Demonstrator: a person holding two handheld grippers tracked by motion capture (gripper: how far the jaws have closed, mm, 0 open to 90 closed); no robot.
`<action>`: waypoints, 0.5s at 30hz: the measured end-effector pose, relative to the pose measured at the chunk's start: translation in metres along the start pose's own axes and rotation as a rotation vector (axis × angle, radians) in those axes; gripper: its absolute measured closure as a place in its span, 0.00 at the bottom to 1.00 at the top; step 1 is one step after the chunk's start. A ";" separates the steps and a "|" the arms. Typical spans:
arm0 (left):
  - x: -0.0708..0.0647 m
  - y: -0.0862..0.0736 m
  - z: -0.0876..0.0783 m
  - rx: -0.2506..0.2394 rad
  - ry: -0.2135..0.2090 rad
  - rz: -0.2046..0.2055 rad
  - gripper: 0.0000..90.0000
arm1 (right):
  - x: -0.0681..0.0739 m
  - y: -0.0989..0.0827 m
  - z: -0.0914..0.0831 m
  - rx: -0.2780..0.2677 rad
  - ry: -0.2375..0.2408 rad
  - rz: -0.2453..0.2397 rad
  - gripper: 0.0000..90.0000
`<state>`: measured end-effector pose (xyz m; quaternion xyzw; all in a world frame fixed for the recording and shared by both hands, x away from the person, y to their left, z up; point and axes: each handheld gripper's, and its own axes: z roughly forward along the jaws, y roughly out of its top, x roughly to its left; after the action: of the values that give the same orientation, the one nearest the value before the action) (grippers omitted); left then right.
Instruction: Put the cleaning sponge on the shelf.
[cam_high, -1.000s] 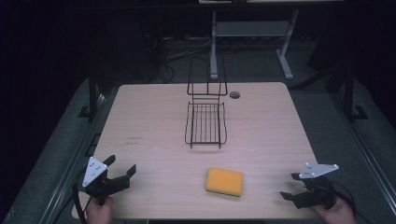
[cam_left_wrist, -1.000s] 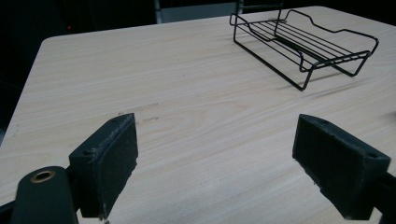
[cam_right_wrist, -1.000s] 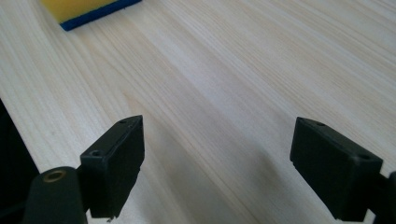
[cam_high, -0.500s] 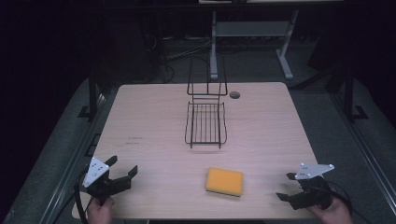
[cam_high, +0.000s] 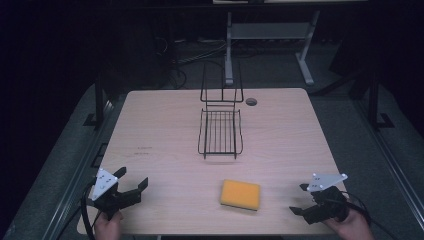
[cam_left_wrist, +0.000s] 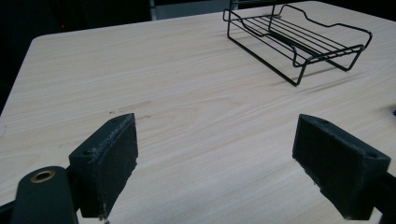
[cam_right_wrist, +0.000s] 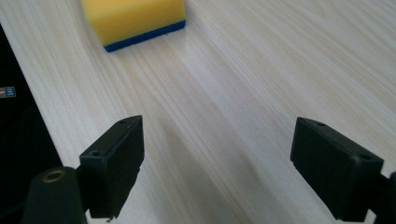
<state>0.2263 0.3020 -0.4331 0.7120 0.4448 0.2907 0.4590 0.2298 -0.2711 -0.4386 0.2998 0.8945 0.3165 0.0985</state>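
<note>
Both my tools, left (cam_high: 131, 186) and right (cam_high: 301, 199), gape empty; sponge (cam_high: 240, 194) lies between them, rack (cam_high: 220, 131) beyond on the bench (cam_high: 160, 130).

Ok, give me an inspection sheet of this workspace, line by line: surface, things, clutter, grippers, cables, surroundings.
Surface: pale wood table, a round hole near its far edge.
Things: black wire rack at centre; yellow sponge with a blue underside near the front edge.
Clutter: nothing seen.
Grippers: left gripper and right gripper both open, holding nothing, at the front corners.
Cables: one trails from each gripper.
Surroundings: dark floor, grey desk frame behind.
</note>
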 end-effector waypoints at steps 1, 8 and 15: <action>0.000 0.000 0.000 -0.001 0.000 0.000 0.15 | 0.001 0.001 0.000 -0.001 0.004 -0.001 0.19; 0.000 0.000 0.000 0.001 0.002 0.002 0.15 | 0.004 0.009 0.003 0.010 0.012 -0.020 0.19; -0.002 0.000 0.001 0.001 0.004 0.005 0.15 | 0.006 0.017 0.007 0.015 0.026 -0.046 0.19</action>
<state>0.2259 0.2999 -0.4331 0.7128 0.4442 0.2928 0.4570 0.2353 -0.2534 -0.4337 0.2757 0.9048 0.3112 0.0916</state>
